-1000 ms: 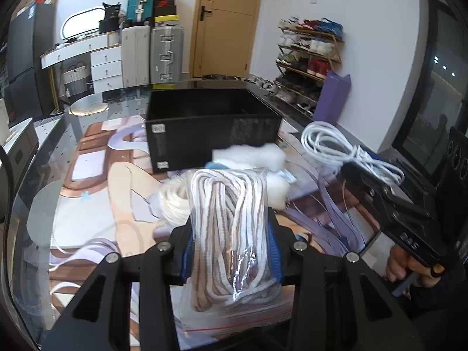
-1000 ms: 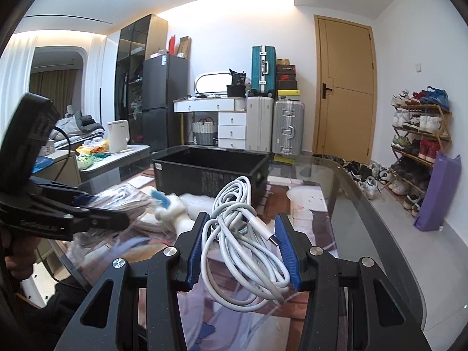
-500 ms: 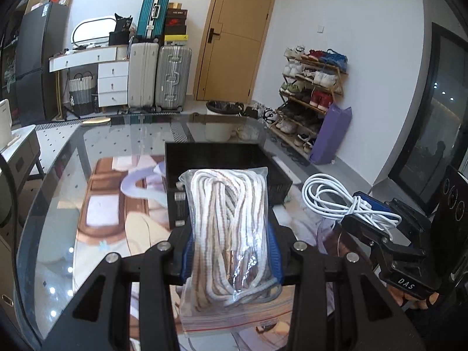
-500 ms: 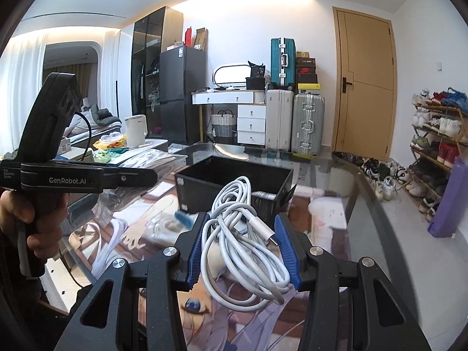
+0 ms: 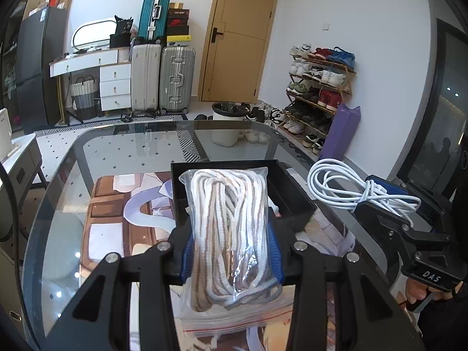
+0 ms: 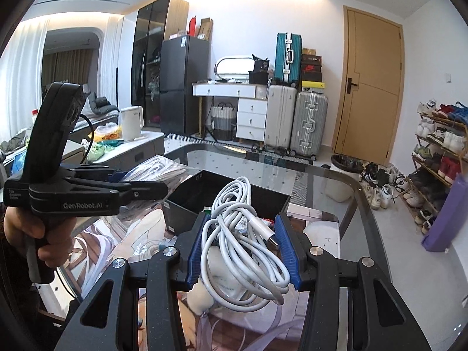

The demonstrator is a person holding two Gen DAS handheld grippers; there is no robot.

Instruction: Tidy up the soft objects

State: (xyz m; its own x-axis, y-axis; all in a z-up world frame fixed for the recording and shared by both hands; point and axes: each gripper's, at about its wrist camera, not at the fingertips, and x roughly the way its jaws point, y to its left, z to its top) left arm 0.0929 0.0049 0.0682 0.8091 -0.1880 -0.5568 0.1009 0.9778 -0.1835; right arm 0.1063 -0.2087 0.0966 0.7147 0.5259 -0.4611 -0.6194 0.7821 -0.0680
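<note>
Left wrist view: my left gripper (image 5: 231, 256) has its jaws clamped on a clear zip bag of coiled rope (image 5: 231, 228), held up over the near end of the open black bin (image 5: 295, 196) on the glass table (image 5: 131, 152). My right gripper (image 5: 392, 201) appears at the right edge, beside the bin. Right wrist view: my right gripper (image 6: 242, 256) has its jaws pressed against a bundle of white cable (image 6: 239, 242), raised above the table with the bin (image 6: 187, 201) just beyond it. My left gripper (image 6: 140, 187) enters from the left, its bag lying toward the bin. A printed mat (image 6: 122, 234) covers the tabletop below.
</note>
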